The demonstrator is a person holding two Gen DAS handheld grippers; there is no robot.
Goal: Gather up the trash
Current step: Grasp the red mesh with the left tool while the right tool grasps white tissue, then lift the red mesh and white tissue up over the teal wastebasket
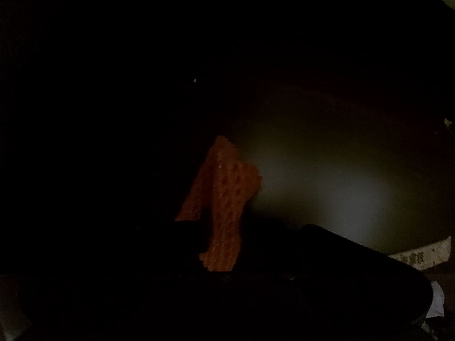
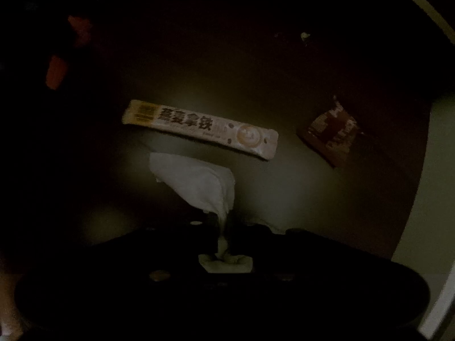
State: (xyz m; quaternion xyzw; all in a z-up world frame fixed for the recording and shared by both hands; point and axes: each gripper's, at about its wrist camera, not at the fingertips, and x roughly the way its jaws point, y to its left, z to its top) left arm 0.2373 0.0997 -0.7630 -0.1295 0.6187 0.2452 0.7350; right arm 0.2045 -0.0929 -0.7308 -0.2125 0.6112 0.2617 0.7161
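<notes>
Orange dimpled foam scrap (image 1: 224, 204) sits clenched in my left hand-held gripper (image 1: 220, 258). My right hand-held gripper (image 2: 224, 255) pinches a crumpled white tissue (image 2: 199, 182), hanging just before a long cream coffee sachet (image 2: 199, 128) on what seems a dim desk (image 2: 284, 187); a brown square wrapper (image 2: 330, 133) lies right of the sachet.

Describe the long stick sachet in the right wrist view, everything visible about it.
The stick sachet is a long, narrow, flat packet, cream-white with bold dark Chinese characters, a yellowish panel at its left end and a round cup picture near its right end. It looks like sealed foil or plastic, uncrumpled. It lies flat on the dim round surface, slanting down to the right, just beyond the white tissue; contact unclear.
</notes>
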